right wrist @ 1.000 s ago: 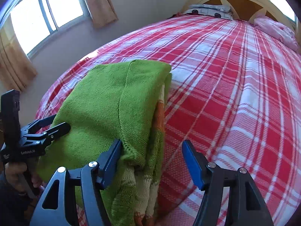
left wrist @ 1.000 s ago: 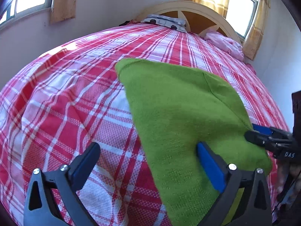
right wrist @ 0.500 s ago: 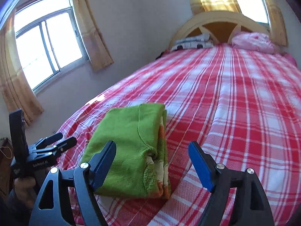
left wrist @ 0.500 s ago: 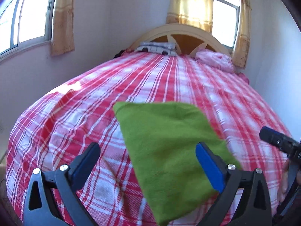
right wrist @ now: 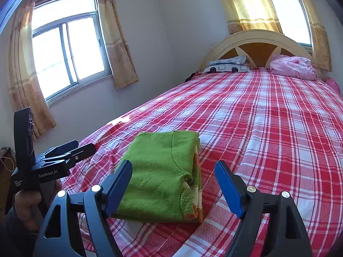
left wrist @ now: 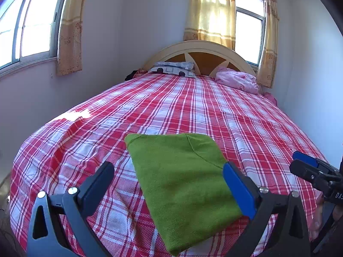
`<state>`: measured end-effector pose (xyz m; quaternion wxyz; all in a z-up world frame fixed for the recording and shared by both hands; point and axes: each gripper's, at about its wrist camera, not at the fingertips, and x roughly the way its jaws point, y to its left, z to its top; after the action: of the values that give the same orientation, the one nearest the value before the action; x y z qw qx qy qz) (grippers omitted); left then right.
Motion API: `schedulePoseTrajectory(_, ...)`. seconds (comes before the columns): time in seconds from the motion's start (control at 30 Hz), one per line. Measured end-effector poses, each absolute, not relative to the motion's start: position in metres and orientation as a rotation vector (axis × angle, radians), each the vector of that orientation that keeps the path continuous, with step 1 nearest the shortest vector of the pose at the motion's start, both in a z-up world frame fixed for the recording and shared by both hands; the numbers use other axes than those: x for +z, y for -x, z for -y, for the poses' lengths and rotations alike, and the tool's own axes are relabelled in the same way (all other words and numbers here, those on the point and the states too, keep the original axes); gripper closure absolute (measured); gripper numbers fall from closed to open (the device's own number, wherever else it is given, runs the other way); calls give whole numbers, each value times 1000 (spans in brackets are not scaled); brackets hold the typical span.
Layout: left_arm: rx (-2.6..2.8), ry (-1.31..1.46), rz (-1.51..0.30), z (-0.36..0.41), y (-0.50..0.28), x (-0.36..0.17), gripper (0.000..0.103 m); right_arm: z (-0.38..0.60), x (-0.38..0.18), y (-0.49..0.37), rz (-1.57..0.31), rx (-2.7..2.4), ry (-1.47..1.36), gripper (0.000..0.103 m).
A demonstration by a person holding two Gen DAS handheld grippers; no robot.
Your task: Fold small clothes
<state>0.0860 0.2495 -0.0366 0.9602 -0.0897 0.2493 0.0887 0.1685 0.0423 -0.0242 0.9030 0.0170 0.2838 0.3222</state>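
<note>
Folded green knit sweater (left wrist: 184, 184) flat on red plaid bedspread (left wrist: 193, 107), 6 o'clock. Left gripper (left wrist: 168, 181) and right gripper (right wrist: 173, 178) jaws spread, apparently clear of it.

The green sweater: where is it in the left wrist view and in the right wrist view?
Left wrist: green sweater, folded, lower centre, between the open left gripper fingers.
Right wrist: lower centre-left, by the right gripper left finger.
Shared landmark: the arched headboard.
</note>
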Motion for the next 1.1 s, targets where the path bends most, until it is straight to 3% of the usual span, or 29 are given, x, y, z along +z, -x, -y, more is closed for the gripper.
schedulePoseTrajectory(1.1, 182, 184, -503, -247, -82, -42, 0, -49, -26, -164, -585, 680, -28, 23)
